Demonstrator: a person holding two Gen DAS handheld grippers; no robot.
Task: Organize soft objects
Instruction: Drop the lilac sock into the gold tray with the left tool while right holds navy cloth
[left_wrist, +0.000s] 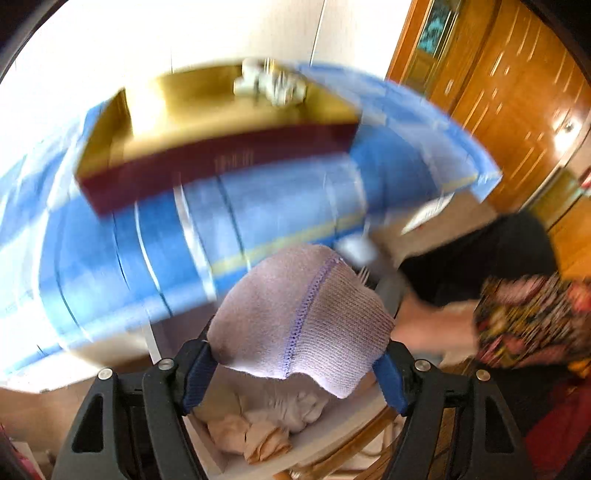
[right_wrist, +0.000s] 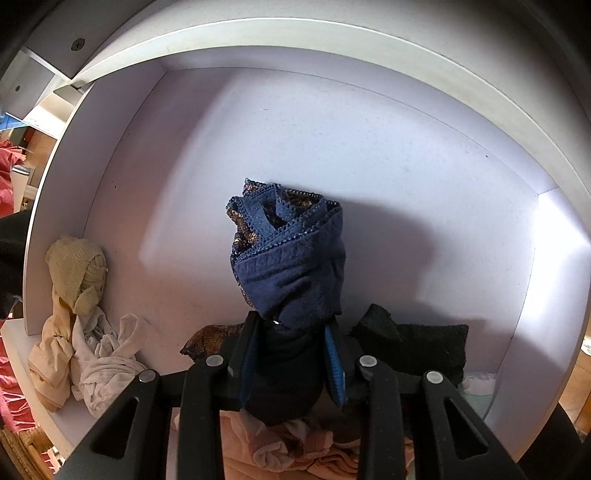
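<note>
My left gripper (left_wrist: 299, 365) is shut on a pale lilac knitted cloth (left_wrist: 306, 314) with a purple stitched seam; the cloth bulges up between the blue pads (left_wrist: 388, 376), held high above a white drawer (left_wrist: 332, 424). Cream and white stockings (left_wrist: 258, 428) lie in that drawer below. My right gripper (right_wrist: 291, 332) points down into the white drawer (right_wrist: 332, 129) and is shut on a rolled navy blue garment (right_wrist: 291, 266) with lace trim. Its roll stands upright over the drawer floor.
Cream and white stockings (right_wrist: 81, 325) are heaped at the drawer's left wall. A dark knit piece (right_wrist: 417, 347) and pink fabric (right_wrist: 295, 450) lie near the front. A red and gold box (left_wrist: 207, 147) sits on a blue striped cloth (left_wrist: 258, 221). A person's arm (left_wrist: 436, 325) reaches in at right.
</note>
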